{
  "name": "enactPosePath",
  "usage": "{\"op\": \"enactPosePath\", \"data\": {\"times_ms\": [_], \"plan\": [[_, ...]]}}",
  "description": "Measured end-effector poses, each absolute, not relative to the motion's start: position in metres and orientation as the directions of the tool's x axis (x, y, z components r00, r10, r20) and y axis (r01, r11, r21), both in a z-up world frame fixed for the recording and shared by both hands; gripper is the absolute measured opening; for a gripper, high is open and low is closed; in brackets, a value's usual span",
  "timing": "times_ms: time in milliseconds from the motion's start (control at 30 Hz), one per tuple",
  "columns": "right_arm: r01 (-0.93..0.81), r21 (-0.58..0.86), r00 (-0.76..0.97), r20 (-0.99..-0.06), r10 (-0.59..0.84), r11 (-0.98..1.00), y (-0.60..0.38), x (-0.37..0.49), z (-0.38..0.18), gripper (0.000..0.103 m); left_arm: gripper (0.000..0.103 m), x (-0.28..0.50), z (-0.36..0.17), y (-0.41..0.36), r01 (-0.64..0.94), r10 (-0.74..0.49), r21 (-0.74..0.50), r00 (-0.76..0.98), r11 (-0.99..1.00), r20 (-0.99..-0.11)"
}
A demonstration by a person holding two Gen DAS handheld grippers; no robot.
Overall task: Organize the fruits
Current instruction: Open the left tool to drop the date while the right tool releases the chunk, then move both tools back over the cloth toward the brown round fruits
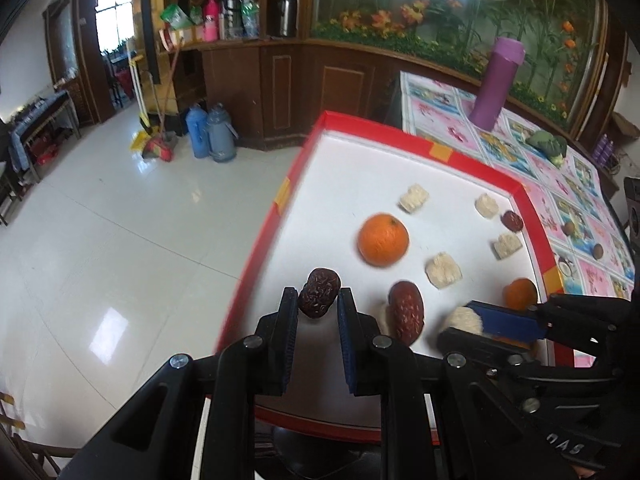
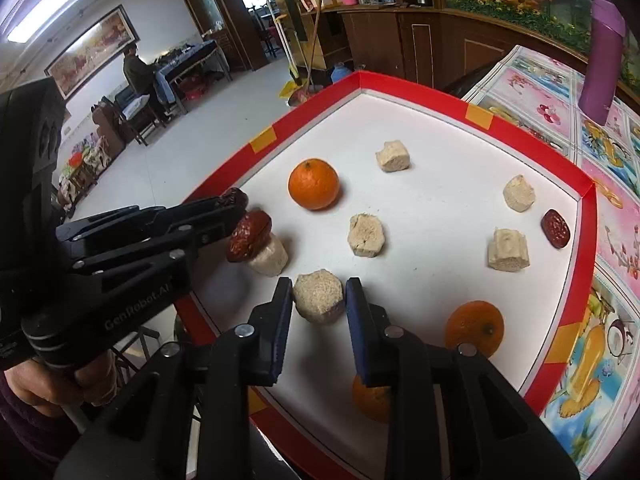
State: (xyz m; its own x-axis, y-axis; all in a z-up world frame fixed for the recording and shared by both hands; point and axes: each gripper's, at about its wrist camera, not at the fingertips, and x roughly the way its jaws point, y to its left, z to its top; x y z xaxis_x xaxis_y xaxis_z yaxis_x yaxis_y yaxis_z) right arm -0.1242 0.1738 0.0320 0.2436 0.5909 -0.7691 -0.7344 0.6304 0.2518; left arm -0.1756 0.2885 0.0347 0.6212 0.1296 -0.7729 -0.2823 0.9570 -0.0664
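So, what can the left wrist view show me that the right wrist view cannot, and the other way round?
Only the left wrist view shows the green vegetable and two small brown nuts on the flowered cloth. Only the right wrist view shows a third orange near the tray's front edge and a person at a far table. Both show the red-rimmed tray, the left claw shut on a dark date, the right claw around a pale block, and the purple bottle.

Pale glossy floor tiles [image 1: 120, 248] reflect daylight from a window [image 1: 114, 16] at the far doorway. Dark wood cabinets [image 1: 280, 92] run along the wall, with two blue flasks [image 1: 210, 132] standing beside them. A long painting [image 2: 92, 50] hangs on the white wall under a ceiling light [image 2: 42, 6].
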Motion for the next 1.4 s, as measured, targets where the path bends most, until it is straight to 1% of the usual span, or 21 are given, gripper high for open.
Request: {"op": "enactPosePath", "data": {"times_ms": [167,333,367,400,467,533,667,767,800,867,933,1000,1100,1300,1367,1400], "plan": [[-0.743,0.225,0.243,-0.787,0.567,0.631,0.18,-0.127,0.029,0.03,0.019,-0.176,0.031,0.289,-0.285,0.128,-0.065,0.608,0.956,-0.784],[-0.743,0.228,0.229,-0.797,0.559,0.629,0.182,-0.124,0.03,0.03,0.02,-0.175,0.032,0.29,-0.305,0.132,-0.07,0.595,0.95,-0.793],[-0.743,0.227,0.227,-0.8,0.556,0.63,0.181,-0.123,0.03,0.031,0.023,-0.175,0.032,0.29,-0.308,0.133,-0.07,0.591,0.949,-0.795],[-0.74,0.227,0.227,-0.802,0.553,0.633,0.178,-0.123,0.03,0.035,0.029,-0.176,0.033,0.29,-0.309,0.131,-0.072,0.59,0.948,-0.797],[-0.738,0.255,0.221,-0.784,0.58,0.625,0.17,-0.12,0.035,0.038,0.034,-0.179,0.035,0.29,-0.316,0.138,-0.07,0.59,0.946,-0.796],[-0.736,0.287,0.226,-0.751,0.621,0.614,0.156,-0.117,0.042,0.039,0.037,-0.181,0.037,0.289,-0.321,0.143,-0.069,0.59,0.944,-0.794],[-0.714,0.315,0.287,-0.682,0.672,0.625,0.115,-0.109,0.059,0.048,0.044,-0.184,0.048,0.286,-0.338,0.158,-0.068,0.598,0.939,-0.786],[-0.674,0.299,0.366,-0.658,0.657,0.675,0.076,-0.099,0.065,0.051,0.047,-0.184,0.06,0.277,-0.334,0.172,-0.055,0.612,0.941,-0.772],[-0.66,0.296,0.388,-0.653,0.65,0.691,0.063,-0.096,0.065,0.052,0.051,-0.182,0.063,0.272,-0.329,0.175,-0.049,0.617,0.943,-0.767],[-0.615,0.293,0.436,-0.647,0.626,0.732,0.03,-0.085,0.063,0.053,0.055,-0.178,0.072,0.258,-0.306,0.169,-0.044,0.635,0.951,-0.754],[-0.554,0.313,0.468,-0.65,0.599,0.772,-0.006,-0.071,0.059,0.054,0.056,-0.172,0.079,0.241,-0.271,0.159,-0.031,0.649,0.962,-0.744],[-0.488,0.339,0.5,-0.647,0.576,0.804,-0.043,-0.059,0.055,0.054,0.06,-0.163,0.086,0.221,-0.231,0.144,-0.017,0.662,0.973,-0.736],[-0.397,0.367,0.544,-0.645,0.538,0.841,-0.098,-0.046,0.048,0.054,0.06,-0.145,0.094,0.182,-0.153,0.115,0.014,0.676,0.988,-0.727],[-0.263,0.294,0.61,-0.687,0.395,0.919,-0.169,-0.025,0.035,0.054,0.063,-0.117,0.097,0.115,-0.017,0.043,0.044,0.681,0.999,-0.731],[-0.249,0.284,0.607,-0.699,0.378,0.926,-0.178,-0.016,0.03,0.053,0.063,-0.108,0.094,0.095,0.025,0.017,0.046,0.676,0.999,-0.737],[-0.247,0.28,0.604,-0.704,0.373,0.928,-0.185,-0.009,0.028,0.051,0.063,-0.104,0.092,0.088,0.036,0.014,0.05,0.67,0.998,-0.742]]}}
